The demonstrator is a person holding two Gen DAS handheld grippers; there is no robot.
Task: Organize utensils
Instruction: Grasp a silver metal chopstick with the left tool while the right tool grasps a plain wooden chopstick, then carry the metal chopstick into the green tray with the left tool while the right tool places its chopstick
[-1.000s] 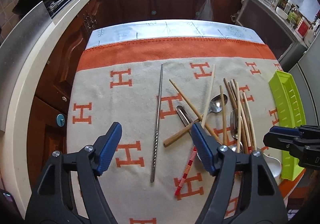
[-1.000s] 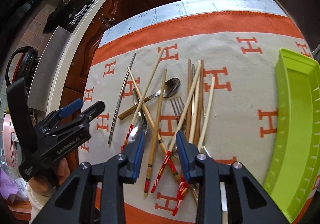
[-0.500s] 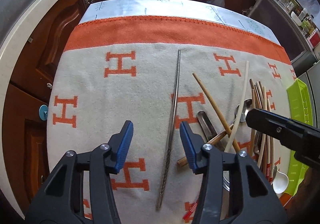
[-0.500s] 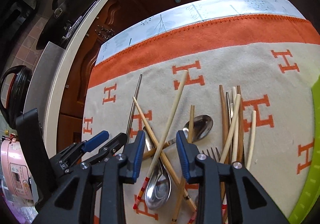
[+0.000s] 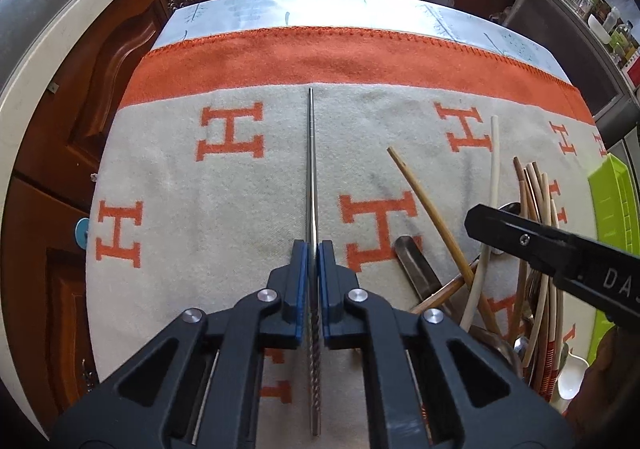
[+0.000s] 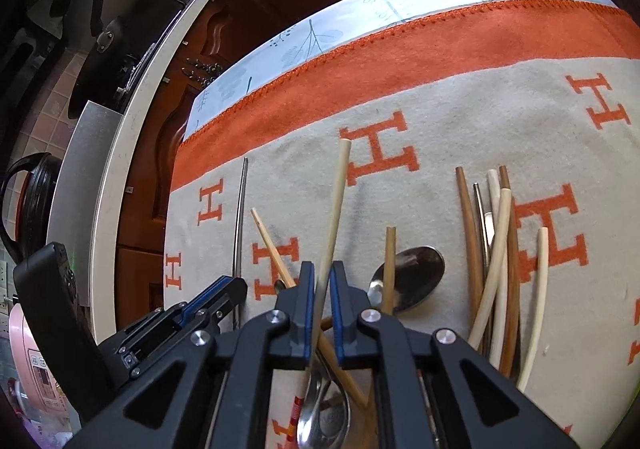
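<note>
Left wrist view: the left claw (image 5: 314, 253) has just closed and clamps one steel chopstick (image 5: 311, 169), which lies flat on the blanket (image 5: 240, 185) covering the worktop. To the right, the green tray (image 5: 614, 205) shows in this view only.

Right wrist view: the right claw (image 6: 321, 277) has just closed and clamps one pale chopstick (image 6: 338, 201) that rises from the utensil heap. Two spoons show here: one (image 6: 324, 409) beneath the claw, one (image 6: 416, 277) beyond it. The far bundle's count cannot be told.
</note>
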